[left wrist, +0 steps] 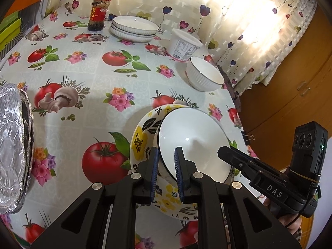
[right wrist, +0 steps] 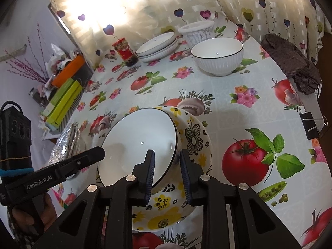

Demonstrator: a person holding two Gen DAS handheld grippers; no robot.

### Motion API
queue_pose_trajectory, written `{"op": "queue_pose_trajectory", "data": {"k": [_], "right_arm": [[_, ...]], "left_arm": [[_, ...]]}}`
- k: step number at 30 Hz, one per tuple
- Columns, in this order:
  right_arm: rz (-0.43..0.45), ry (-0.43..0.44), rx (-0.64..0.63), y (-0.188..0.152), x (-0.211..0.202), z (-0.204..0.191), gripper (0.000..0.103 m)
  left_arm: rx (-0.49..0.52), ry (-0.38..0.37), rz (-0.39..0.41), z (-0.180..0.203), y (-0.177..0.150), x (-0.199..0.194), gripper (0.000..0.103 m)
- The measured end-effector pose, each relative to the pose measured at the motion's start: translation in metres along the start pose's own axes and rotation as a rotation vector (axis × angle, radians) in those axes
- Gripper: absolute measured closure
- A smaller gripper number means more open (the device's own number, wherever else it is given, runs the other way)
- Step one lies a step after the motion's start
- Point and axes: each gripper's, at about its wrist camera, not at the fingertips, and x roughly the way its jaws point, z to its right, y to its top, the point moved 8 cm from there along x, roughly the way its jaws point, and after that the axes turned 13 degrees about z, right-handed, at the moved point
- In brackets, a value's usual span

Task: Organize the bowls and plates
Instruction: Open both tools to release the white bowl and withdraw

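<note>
Ana: Closest in the left wrist view is the left gripper [left wrist: 166, 151], at the bottom centre of the frame. What is it doing?

Ben: It is clamped on the near rim of the white bowl [left wrist: 193, 137]. The black-edged rim runs between the blue pads [left wrist: 154, 172], and the jaws stand narrow.

Ana: Where is that bowl sitting?

Ben: It sits tilted inside the floral bowl [left wrist: 141, 141], which rests on the tabletop [left wrist: 93, 78] in the lower middle of the frame.

Ana: And the right gripper [right wrist: 166, 153]?

Ben: In its own view it straddles the same white bowl's rim at the bottom centre. One finger is inside the bowl and the other is outside. A gap shows between the outer pad and the bowl wall, so it is not squeezing and the jaws are parted.

Ana: What else is on the cloth?

Ben: A ribbed white bowl [right wrist: 216, 58] stands upright in the upper right, well apart from the nested pair. Further back is a stack of white plates [right wrist: 157, 45]. A red-labelled jar [right wrist: 125, 51] is just to the left of them and a white tub [right wrist: 199, 32] just to the right. Crumpled foil trays [left wrist: 12, 145] lie at the left edge of the left wrist view.
</note>
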Motion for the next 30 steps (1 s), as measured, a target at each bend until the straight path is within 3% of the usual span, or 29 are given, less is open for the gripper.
{"op": "queue_pose_trajectory", "data": {"k": [6,30], "right_arm": [[0.043,0.006,-0.013,0.015,-0.009,-0.002,0.067],[0.15,-0.163,0.039,0.102,-0.006,0.083,0.062]], "left_arm": [[0.017,-0.001,0.022,0.002,0.01,-0.001,0.086],[0.113,-0.002,0.021,0.024,0.093,0.06,0.083]]}}
